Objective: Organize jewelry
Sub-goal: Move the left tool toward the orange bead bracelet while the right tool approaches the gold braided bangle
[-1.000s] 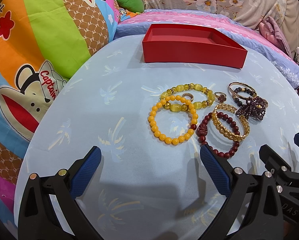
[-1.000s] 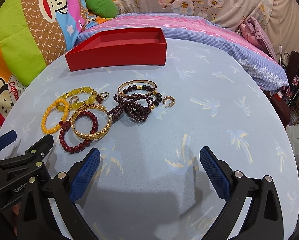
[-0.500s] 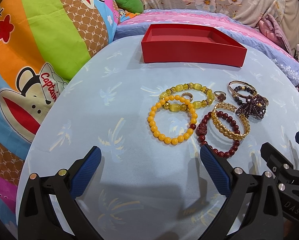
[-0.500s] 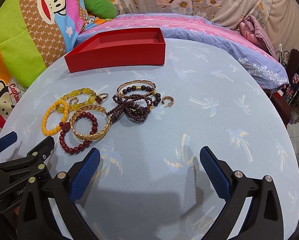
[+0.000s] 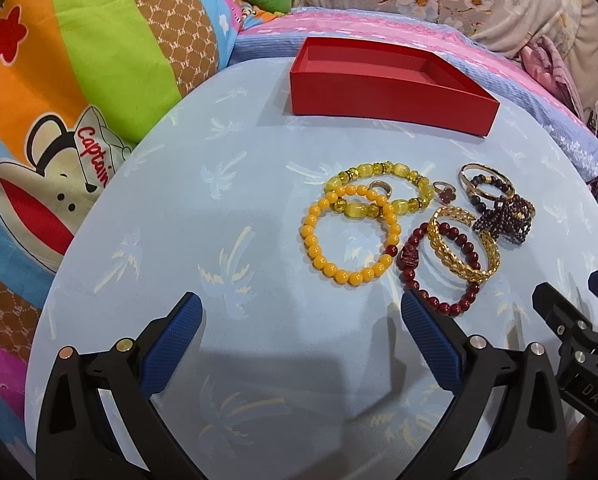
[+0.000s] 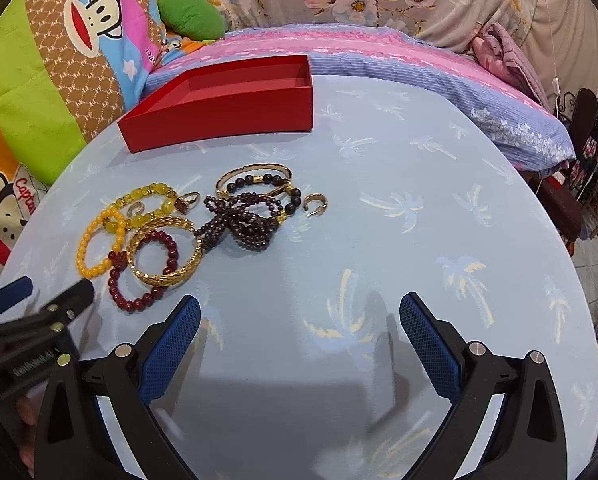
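- Left gripper (image 5: 299, 322): black frame, blue ribbed pads (image 5: 175, 338), jaws spread wide, holding nothing, above the round table with the pale blue palm-print cloth (image 5: 179, 208).
- Right gripper (image 6: 299, 322): same build, jaws spread wide, holding nothing, beside the left unit.
- Dark red bead bracelet (image 5: 439, 304): nearest the left gripper's right pad, flat on the cloth.
- Gold chain-link bangle (image 5: 465, 272): overlaps the red beads.
- Orange-yellow bead bracelet (image 5: 353, 278): left of these, touching a pale yellow glass-bead bracelet (image 5: 379, 170).
- Dark purple bead strand (image 6: 243, 228): bunched, right of the cluster.
- Open shallow red cardboard box (image 5: 379, 98): at the table's far edge, well apart from the jewelry.
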The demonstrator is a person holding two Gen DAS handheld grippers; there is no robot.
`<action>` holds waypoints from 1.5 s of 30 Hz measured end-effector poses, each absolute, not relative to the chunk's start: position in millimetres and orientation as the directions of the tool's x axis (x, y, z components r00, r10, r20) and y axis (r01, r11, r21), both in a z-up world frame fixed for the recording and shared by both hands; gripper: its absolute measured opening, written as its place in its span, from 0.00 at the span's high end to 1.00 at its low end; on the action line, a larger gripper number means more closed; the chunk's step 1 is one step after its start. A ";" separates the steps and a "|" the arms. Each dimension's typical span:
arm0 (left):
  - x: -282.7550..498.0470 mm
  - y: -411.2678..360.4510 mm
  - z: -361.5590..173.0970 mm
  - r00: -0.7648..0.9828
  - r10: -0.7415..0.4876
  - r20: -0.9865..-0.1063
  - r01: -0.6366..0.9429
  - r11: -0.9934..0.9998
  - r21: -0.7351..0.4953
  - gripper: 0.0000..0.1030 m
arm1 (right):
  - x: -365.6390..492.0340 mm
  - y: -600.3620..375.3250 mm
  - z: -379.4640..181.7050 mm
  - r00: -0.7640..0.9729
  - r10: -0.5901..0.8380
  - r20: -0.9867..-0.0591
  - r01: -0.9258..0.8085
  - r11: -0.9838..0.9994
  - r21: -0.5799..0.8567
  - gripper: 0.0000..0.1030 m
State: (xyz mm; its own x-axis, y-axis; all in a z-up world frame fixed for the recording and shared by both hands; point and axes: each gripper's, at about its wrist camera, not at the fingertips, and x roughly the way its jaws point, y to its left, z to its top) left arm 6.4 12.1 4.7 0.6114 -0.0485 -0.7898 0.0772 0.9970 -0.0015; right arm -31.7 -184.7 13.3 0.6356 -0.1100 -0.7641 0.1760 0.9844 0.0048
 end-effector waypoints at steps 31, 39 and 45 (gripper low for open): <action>64.2 14.3 0.9 0.544 -0.047 -0.838 0.096 0.995 0.006 0.24 | 10.2 -188.1 18.9 0.580 -0.017 -0.814 0.118 0.991 0.064 0.07; 62.5 25.1 4.5 0.536 -0.056 -0.843 0.083 0.996 -0.013 0.23 | 9.8 -152.2 15.0 0.557 0.058 -0.829 0.027 0.996 0.088 0.13; 59.3 39.5 6.0 0.535 -0.050 -0.843 0.062 0.998 -0.020 0.21 | 19.8 -133.8 5.5 0.528 0.092 -0.844 0.002 0.994 0.109 0.20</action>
State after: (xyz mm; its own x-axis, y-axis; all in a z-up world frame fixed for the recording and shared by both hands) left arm 59.3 39.5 6.0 0.5352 -0.0502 -0.8432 0.0619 0.9979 -0.0201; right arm 19.8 -133.8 5.5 0.5280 0.0916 -0.8443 0.0020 0.9940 0.1091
